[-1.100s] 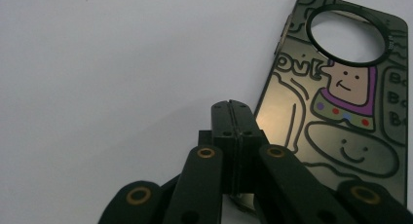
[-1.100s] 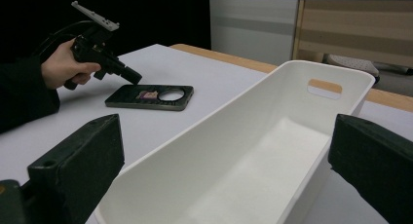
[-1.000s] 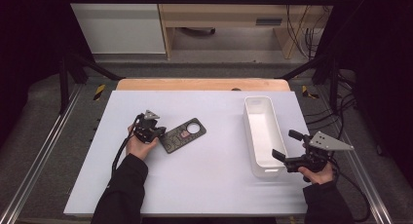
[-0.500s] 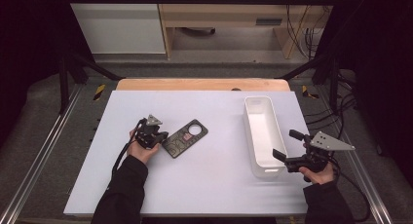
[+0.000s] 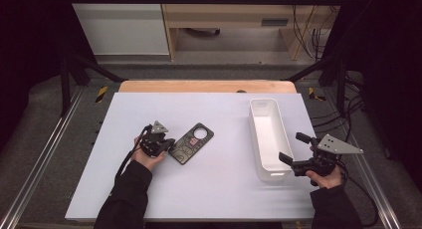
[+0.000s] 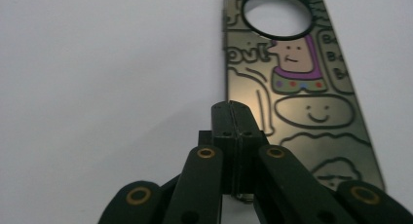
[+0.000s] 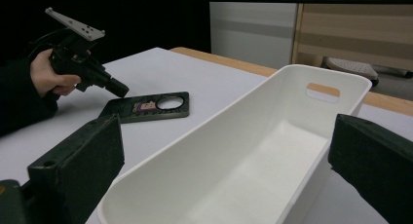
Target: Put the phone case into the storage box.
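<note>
Dark door-hanger tag [image 5: 191,143] lies left of the white bin [image 5: 269,138]. Left hand-held gripper [image 5: 158,140] clenched at its near end; right hand-held gripper [image 5: 295,153] released. Risk: tag sliding, evading pickup.

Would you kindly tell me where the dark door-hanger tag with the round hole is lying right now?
In the high view, the dark cartoon-printed door-hanger tag lies flat on the white table, left of centre, just beyond the shut left tongs and well left of the white plastic bin.

White desk [image 5: 149,199] on grey floor [image 5: 45,139]; wooden bench [image 5: 224,12], white cabinet [image 5: 119,25] beyond far edge; dark surroundings.
</note>
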Demonstrator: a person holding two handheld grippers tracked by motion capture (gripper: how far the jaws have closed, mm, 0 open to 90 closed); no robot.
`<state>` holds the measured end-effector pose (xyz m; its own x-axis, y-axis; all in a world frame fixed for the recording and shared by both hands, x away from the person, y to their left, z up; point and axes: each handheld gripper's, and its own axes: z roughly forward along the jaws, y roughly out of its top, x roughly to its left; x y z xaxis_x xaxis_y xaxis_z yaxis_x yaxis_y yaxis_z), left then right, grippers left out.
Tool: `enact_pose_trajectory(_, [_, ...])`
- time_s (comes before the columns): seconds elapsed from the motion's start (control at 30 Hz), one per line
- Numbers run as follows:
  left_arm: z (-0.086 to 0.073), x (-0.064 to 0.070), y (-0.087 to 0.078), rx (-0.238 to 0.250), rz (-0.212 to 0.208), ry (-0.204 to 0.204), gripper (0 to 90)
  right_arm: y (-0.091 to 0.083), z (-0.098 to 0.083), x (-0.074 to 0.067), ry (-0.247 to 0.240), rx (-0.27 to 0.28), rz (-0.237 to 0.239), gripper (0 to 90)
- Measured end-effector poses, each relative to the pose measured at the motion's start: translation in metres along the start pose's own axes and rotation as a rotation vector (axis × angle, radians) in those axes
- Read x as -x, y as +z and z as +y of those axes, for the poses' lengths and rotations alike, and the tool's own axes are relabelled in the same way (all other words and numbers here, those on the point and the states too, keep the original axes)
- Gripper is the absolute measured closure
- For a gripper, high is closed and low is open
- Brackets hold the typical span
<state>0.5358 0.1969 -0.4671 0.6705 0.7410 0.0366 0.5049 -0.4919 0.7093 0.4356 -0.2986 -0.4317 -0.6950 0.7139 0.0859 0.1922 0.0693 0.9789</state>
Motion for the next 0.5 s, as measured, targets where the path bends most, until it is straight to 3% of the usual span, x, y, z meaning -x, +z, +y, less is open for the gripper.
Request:
enact_pose_trajectory(0.3, [0.001, -0.001, -0.004, 0.013, 0.018, 0.002, 90.0, 0.000, 0.000, 0.000, 0.000, 0.001, 0.001, 0.4])
enact_pose_trajectory(0.5, [0.009, 0.000, -0.019, 0.075, 0.008, 0.003, 86.1, -0.001, 0.001, 0.000, 0.000, 0.005, 0.001, 0.4])
